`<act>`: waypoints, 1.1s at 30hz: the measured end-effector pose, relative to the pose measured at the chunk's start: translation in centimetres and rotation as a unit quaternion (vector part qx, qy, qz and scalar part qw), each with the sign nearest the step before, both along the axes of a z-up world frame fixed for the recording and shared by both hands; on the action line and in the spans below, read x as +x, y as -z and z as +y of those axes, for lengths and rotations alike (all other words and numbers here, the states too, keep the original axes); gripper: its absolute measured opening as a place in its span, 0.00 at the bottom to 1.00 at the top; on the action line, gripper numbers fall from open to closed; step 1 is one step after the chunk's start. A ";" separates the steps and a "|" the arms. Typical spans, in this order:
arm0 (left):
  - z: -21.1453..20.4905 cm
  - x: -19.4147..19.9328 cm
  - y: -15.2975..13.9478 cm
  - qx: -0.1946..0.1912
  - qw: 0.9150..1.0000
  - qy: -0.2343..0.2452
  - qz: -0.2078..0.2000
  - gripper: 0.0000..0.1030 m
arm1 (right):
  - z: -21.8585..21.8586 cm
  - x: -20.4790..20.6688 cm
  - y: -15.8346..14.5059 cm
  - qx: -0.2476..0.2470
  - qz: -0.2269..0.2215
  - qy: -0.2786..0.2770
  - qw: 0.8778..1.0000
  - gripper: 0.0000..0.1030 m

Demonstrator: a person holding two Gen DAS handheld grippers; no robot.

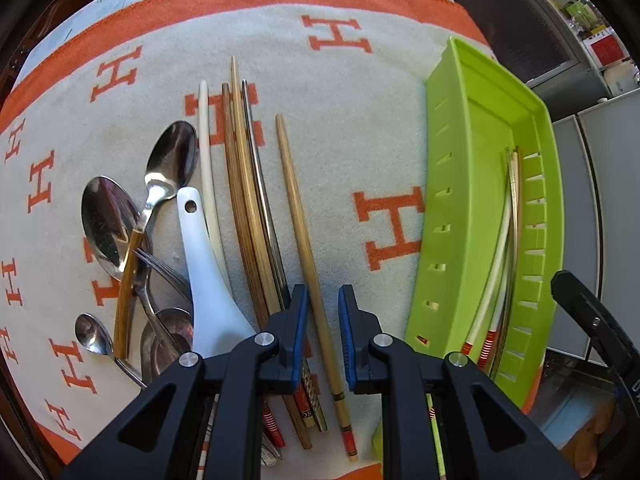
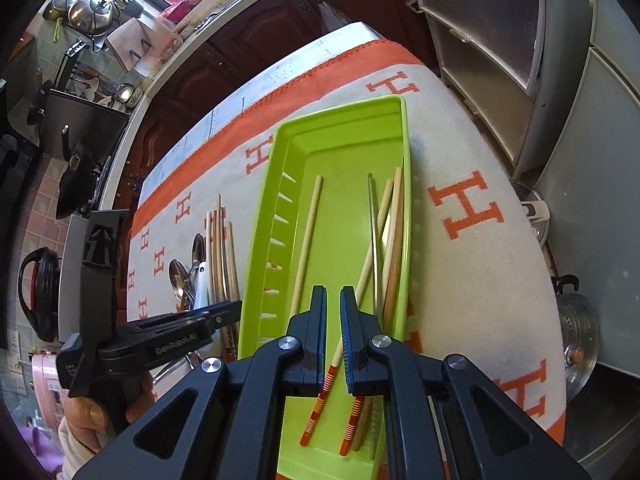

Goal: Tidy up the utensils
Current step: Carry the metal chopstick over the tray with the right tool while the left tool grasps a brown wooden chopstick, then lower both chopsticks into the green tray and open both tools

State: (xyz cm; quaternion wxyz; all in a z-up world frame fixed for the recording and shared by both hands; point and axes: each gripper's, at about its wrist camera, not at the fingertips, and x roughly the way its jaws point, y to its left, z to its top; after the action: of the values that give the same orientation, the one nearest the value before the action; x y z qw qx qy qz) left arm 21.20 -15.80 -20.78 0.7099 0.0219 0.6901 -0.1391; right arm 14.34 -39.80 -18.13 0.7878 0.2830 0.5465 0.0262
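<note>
My left gripper (image 1: 323,300) points straight down over a loose light wooden chopstick (image 1: 296,208) on the blanket. The chopstick runs between the jaws, which are open with a gap on both sides of it. To its left lie a bundle of chopsticks (image 1: 248,208), a white ceramic spoon (image 1: 204,272) and several metal spoons (image 1: 108,224). The green tray (image 1: 448,200) stands to the right. My right gripper (image 2: 333,294) hangs shut over the tray (image 2: 272,216). Several chopsticks lie in the tray, and a red-striped one (image 2: 316,412) crosses under the jaws.
A cream blanket with orange H letters (image 1: 360,100) covers the table, and its orange border marks the far edge. A person's hand (image 2: 88,412) holds the left gripper beside the tray. A steel pot (image 2: 580,332) stands below the table on the right, with cabinets behind.
</note>
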 end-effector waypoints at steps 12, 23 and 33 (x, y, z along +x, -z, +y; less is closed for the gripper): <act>-0.3 -1.1 -1.2 -0.033 0.999 -0.003 -0.020 0.04 | -0.3 -0.3 0.5 0.013 0.001 0.006 1.000 0.07; -2.2 -2.5 -10.5 -0.102 0.991 0.045 -0.072 0.04 | -0.7 -1.1 0.0 0.024 -0.011 0.018 0.999 0.07; -8.0 -1.8 -7.0 -0.079 0.991 0.090 -0.063 0.04 | -2.2 -2.4 -0.9 -0.005 -0.018 0.049 0.999 0.07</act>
State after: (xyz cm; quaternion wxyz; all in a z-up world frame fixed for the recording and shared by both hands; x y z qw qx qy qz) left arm 19.41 -23.82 -13.82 0.7358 0.0364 0.6263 -0.2549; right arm 11.92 -41.99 -17.22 0.7992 0.3054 0.5177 -0.0101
